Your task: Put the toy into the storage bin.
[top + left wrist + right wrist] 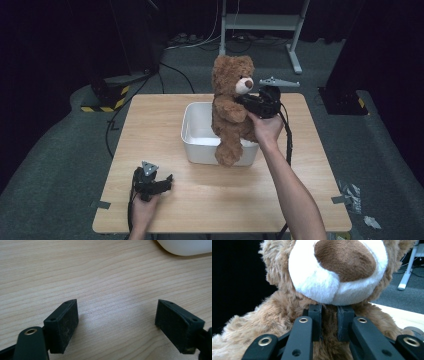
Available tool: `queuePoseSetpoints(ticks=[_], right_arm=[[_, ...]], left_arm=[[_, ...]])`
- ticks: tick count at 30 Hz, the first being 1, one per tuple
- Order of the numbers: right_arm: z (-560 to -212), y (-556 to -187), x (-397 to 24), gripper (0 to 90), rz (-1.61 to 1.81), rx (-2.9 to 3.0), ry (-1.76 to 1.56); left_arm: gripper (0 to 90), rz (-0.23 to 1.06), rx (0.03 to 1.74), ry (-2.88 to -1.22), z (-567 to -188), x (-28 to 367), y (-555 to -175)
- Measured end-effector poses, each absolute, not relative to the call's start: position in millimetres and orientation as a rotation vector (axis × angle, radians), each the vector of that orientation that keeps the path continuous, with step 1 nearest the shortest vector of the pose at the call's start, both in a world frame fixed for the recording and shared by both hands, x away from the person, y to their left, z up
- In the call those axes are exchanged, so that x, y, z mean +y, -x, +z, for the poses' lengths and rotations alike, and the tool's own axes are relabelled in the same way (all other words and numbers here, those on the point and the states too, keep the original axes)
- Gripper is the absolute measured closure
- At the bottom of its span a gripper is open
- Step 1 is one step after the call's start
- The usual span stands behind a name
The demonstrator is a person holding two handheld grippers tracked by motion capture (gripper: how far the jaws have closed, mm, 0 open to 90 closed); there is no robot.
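High view: fuzzy bear (231,107) (rounded tub (196,135))

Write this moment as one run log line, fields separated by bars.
right gripper: shut on teddy bear chest | bear: over white bin | left gripper: open, above table

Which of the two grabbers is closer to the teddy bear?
The right gripper: its jaws pinch the teddy bear just under the chin, above the white tub. The left gripper rests open on the table, well away.
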State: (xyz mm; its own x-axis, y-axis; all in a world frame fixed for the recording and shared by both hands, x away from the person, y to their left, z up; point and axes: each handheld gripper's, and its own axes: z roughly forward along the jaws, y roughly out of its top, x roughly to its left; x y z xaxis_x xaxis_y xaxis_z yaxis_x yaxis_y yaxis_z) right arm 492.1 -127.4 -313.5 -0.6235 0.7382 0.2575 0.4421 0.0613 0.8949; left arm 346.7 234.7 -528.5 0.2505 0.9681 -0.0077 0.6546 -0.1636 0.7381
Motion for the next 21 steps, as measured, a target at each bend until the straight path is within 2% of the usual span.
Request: queuePoseSetpoints(ticks=[21], right_arm=[[-323.2,-497.1,-125.1,77.6,1.54,2.092,-1.206]], left_arm=[[18.7,0.646,1.47,-1.901,-528.5,235.0,-346.9]])
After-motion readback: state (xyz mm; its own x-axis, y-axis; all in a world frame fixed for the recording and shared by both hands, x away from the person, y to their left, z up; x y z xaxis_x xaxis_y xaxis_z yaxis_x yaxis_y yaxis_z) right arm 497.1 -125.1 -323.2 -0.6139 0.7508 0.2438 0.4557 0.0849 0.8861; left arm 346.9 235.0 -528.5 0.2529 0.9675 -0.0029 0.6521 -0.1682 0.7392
